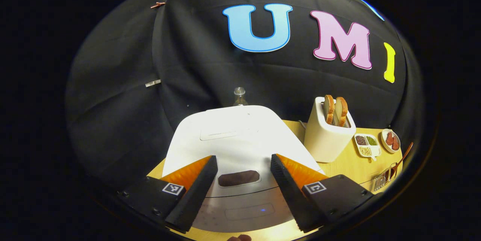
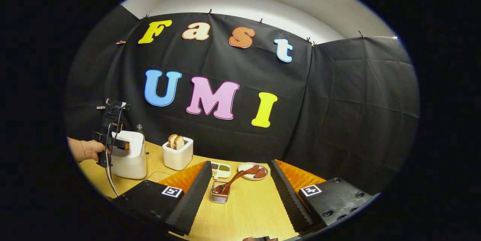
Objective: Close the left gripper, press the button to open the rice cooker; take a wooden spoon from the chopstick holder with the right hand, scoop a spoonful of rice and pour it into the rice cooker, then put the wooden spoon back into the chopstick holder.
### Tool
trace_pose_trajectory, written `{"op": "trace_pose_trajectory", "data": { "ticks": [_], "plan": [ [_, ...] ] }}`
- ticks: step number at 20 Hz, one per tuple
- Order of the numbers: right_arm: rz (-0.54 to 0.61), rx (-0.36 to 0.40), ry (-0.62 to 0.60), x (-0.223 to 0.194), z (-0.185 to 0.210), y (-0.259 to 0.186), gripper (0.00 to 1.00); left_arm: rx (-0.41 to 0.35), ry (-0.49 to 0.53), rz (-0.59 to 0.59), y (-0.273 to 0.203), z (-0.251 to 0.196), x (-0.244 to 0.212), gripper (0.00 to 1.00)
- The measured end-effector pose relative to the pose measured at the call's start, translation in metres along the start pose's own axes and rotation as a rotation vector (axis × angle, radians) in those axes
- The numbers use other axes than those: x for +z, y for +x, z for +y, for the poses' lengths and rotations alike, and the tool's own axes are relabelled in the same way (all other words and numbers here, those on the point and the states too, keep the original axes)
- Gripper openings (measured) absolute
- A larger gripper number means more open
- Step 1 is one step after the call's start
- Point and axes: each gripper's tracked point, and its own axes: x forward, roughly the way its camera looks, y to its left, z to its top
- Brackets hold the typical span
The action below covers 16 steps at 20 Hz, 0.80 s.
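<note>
Cooker, white and lid down, sits at the left end of the table, and the left gripper hangs just above its front with fingers spread wide either side of the dark button. That spread matters: the task wants those fingers brought together first, so that a single blunt tip presses the button rather than two prongs straddling it, and that closing is not yet done. In the right gripper view the same tool, held by a hand, stands over the cooker, which fits a press from above. The right gripper waits well apart, also wide open and holding nothing, aimed across bare tabletop at the holder, a small clear container standing between its fingers but farther off. The spoon leans in it, handle slanting up to the right, free for a pinch. Behind stand a toaster with bread, a divided tray of grains, likely the rice source, and a plate.
</note>
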Motion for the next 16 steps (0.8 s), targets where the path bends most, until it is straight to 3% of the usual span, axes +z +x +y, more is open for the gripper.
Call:
{"op": "trace_pose_trajectory", "data": {
  "ticks": [10, 16],
  "plan": [
    [0.001, 0.014, 0.022, -0.001, -0.003, -0.011, 0.98, -0.021, 0.01, -0.097, -0.006, 0.003, 0.005, 1.0],
    [-0.022, 0.043, 0.02, 0.005, 0.008, -0.004, 0.98, -0.082, -0.053, -0.218, -0.055, 0.02, 0.027, 0.96]
  ]
}}
